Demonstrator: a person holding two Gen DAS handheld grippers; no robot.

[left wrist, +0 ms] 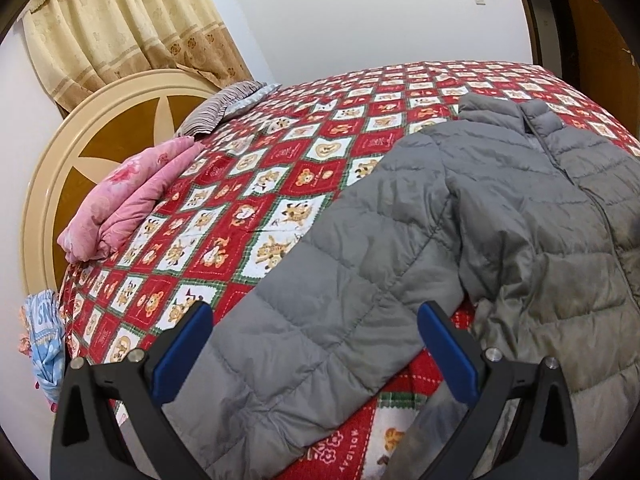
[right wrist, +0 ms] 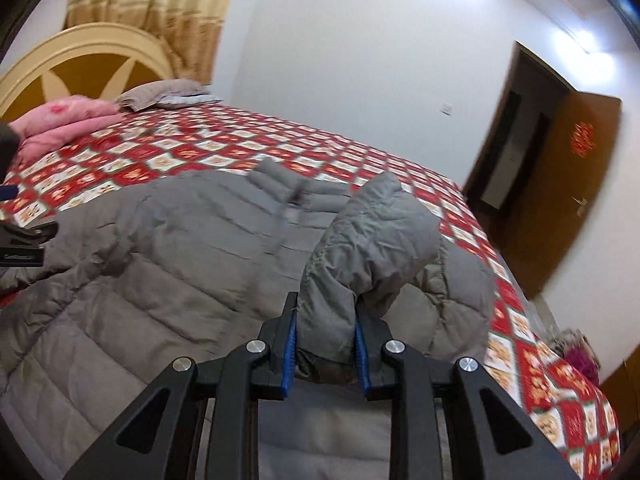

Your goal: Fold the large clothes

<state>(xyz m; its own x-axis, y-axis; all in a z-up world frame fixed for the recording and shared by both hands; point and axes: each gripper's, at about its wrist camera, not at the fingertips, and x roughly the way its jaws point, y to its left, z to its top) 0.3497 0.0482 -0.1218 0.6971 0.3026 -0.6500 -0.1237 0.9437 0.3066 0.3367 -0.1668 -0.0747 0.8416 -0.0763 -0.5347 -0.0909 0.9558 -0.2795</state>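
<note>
A grey quilted puffer jacket (left wrist: pixel 520 208) lies front up on the bed, collar at the far side. Its left sleeve (left wrist: pixel 320 320) stretches toward me. My left gripper (left wrist: pixel 314 320) is open, its blue pads on either side of that sleeve, just above it. In the right wrist view the jacket (right wrist: pixel 160 272) spreads across the bed. My right gripper (right wrist: pixel 325 338) is shut on the right sleeve (right wrist: pixel 360 248), which is lifted and bent over above the jacket body.
The bed has a red and white bear-print quilt (left wrist: pixel 240 184). A pink folded blanket (left wrist: pixel 132 200) and a striped pillow (left wrist: pixel 216 110) lie by the round headboard (left wrist: pixel 60 168). A brown door (right wrist: pixel 560 184) stands open at right.
</note>
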